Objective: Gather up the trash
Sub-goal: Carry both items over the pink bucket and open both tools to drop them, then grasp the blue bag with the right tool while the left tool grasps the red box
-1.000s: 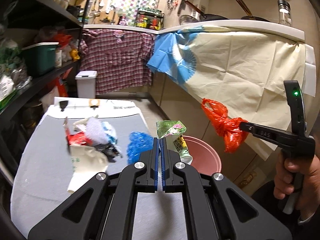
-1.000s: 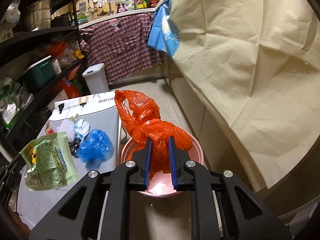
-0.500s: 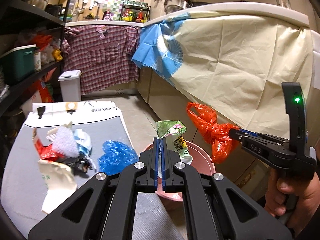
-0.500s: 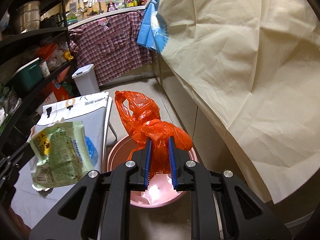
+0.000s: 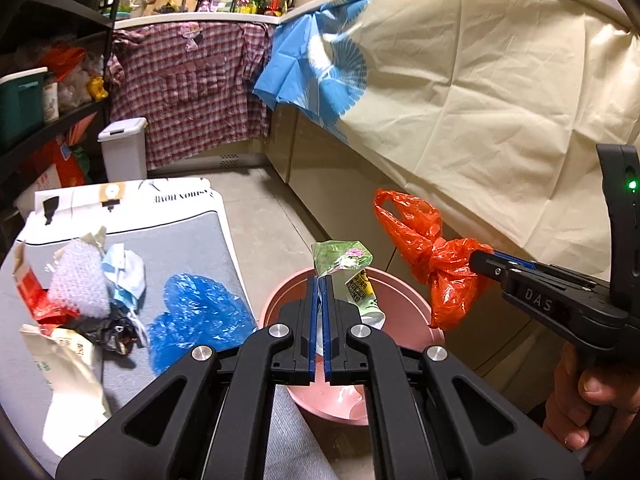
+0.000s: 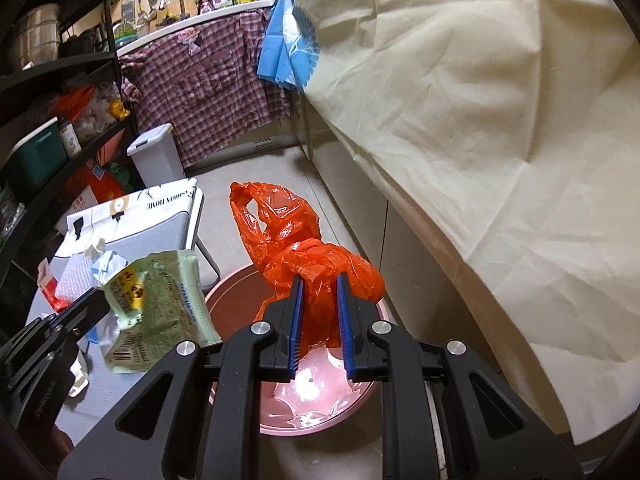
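Orange bag (image 6: 308, 248), handles apparently up-left.

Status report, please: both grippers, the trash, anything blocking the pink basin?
Left gripper shut on green wrapper. Right gripper shut on orange bag. Pink basin below, unobstructed.

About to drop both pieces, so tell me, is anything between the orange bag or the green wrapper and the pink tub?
Nothing visible. The orange bag and green wrapper both hang over the pink tub, whose mouth is open.

The orange bag (image 6: 308, 256) is thin, crinkled, glossy plastic film. The pink basin (image 6: 316, 396) is smooth, shiny plastic; the green packet (image 6: 160, 312) is printed foil-like wrapper, and the cream sheet (image 6: 480, 120) is matt, creased cloth.
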`<state>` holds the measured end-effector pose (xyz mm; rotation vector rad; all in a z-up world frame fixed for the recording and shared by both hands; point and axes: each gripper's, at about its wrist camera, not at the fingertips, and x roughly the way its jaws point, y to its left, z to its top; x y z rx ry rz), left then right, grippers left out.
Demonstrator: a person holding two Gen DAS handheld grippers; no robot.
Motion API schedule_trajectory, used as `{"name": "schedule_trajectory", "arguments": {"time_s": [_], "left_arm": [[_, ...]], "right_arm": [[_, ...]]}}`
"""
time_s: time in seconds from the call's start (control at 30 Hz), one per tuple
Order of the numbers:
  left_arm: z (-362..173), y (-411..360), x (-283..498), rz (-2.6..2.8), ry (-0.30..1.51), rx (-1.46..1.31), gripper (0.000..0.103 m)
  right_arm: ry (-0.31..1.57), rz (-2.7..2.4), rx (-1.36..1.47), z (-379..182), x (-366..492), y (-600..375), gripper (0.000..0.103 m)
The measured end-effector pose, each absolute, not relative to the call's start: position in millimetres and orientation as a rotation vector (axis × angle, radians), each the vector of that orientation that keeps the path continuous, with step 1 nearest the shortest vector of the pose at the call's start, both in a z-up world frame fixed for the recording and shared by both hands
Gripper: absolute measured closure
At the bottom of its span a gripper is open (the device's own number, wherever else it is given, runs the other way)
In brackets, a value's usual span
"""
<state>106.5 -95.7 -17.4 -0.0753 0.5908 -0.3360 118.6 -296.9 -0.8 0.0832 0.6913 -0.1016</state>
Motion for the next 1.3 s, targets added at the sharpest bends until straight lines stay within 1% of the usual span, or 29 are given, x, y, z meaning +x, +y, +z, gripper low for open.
{"name": "schedule_trajectory", "arguments": {"time_s": [0.3, 0.43, 0.47, 0.5, 0.53, 0.57, 0.83, 1.3], "left_arm": [[-30.3, -104.3, 126.8, -0.341, 0.611, -0.070, 0.101], [-32.3, -106.1, 134.2, -0.353, 0.622, -0.076, 0.100], [-33.2, -105.9, 136.4, -0.360, 0.635, -0.082, 0.096], [-33.8, -106.1, 137.8, -0.361, 0.643, -0.084, 0.090], [-34.1, -105.7, 138.2, -0.357, 0.648, -0.086, 0.076], [-33.5, -104.4, 136.9, -0.353, 0.644, -0.090, 0.067], [-26.4, -94.4, 120.6, -0.332, 0.633, -0.090, 0.066], [10.6, -50.8, 64.7, -0.280, 0.576, -0.073, 0.066]], "right_arm": [[0.718, -0.110, 0.081, -11.7, 132.5, -299.7, 0.086], [0.727, -0.122, 0.074, -14.8, 136.7, -299.1, 0.079], [0.728, -0.127, 0.074, -15.3, 137.5, -299.3, 0.076], [0.729, -0.131, 0.074, -15.5, 138.1, -299.2, 0.068], [0.728, -0.134, 0.072, -15.8, 137.9, -298.8, 0.060], [0.726, -0.136, 0.068, -15.8, 137.9, -298.2, 0.059], [0.709, -0.136, 0.068, -12.9, 131.7, -298.8, 0.057], [0.616, -0.079, 0.039, 13.7, 94.6, -279.8, 0.057]]}}
